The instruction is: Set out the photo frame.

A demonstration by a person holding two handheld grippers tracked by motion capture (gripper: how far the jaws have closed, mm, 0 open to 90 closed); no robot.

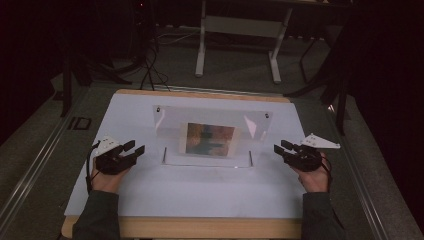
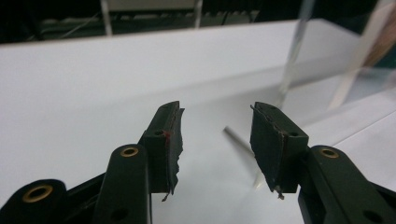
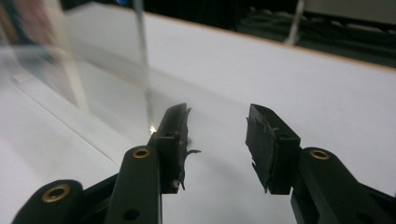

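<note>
Tools flank the clear acrylic picture stand mid-surface: left tool and right tool gape empty, equally near its ends.

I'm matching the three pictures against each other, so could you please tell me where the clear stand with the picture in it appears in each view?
High view: the stand is at the middle of the table, between the left gripper and right gripper.
Left gripper view: its clear edge rises at upper right, beyond the open jaws.
Right gripper view: its clear edge rises at upper left.
Shared landmark: the table's wooden far edge.
</note>
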